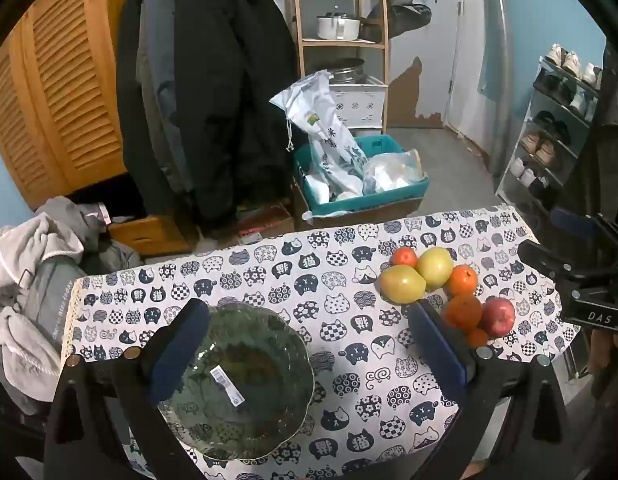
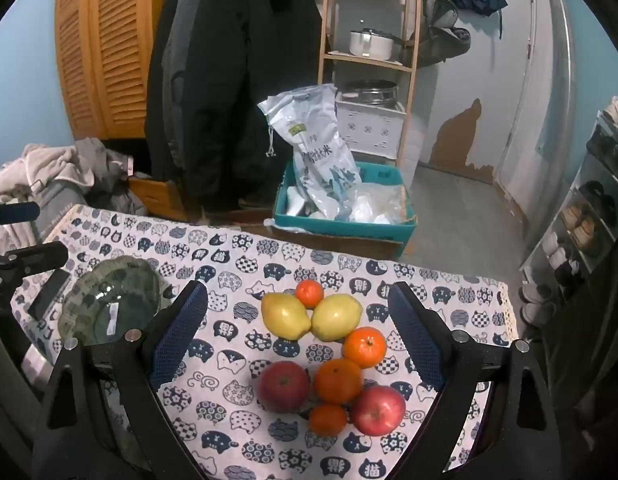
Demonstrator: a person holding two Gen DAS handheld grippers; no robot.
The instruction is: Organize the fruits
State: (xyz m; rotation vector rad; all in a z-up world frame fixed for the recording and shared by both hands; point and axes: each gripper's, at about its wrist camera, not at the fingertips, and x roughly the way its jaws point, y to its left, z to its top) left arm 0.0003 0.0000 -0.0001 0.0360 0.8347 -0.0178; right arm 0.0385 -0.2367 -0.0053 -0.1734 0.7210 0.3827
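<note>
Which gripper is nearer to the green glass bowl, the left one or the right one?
Left. The left gripper hangs open right above the green glass bowl. The right gripper is open over the fruit pile, with the bowl off to its left.

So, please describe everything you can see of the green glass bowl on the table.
The green glass bowl looks like dark, see-through glass with a scalloped, wavy rim. It stands upright on the cat-patterned tablecloth at the table's left side, apart from the fruits. It is empty, except for a white barcode sticker seen at its bottom. In the left wrist view, one blue pad of the open left tool overlaps its rim; whether it touches, I cannot tell.
</note>
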